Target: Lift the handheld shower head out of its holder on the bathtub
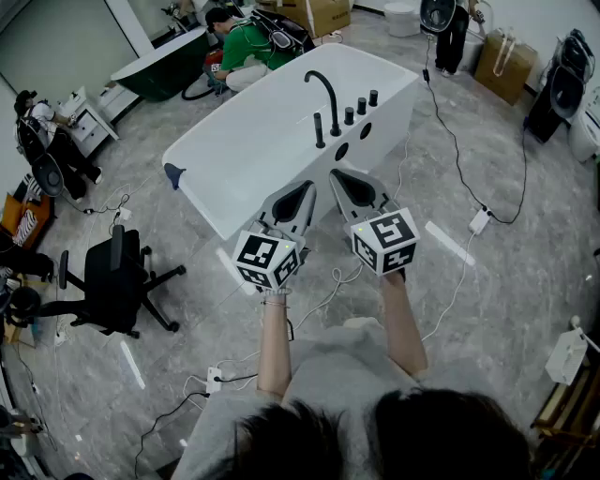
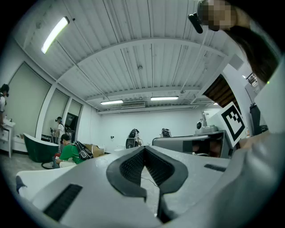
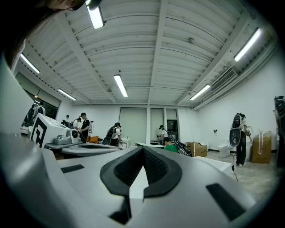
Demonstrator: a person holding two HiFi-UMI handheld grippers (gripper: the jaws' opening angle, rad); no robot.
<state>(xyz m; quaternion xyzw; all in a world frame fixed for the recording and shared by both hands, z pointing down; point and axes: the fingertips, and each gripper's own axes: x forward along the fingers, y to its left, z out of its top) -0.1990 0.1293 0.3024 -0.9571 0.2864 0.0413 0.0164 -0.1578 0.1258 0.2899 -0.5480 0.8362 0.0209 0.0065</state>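
right tongs (image 1: 343,180) near shower head (image 1: 319,130)

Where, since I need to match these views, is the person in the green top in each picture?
Head view: person in the green top, top centre, behind the bathtub.
Left gripper view: low at left.
Right gripper view: just right of centre.
Shared landmark: the cardboard box beside them.

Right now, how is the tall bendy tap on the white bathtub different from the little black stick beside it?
The tap is much taller than the handheld shower head. The tap curves over at the top like a hook, while the handheld shower head is a thin straight stick standing upright. Both are black and stand on the same rim of the white bathtub.
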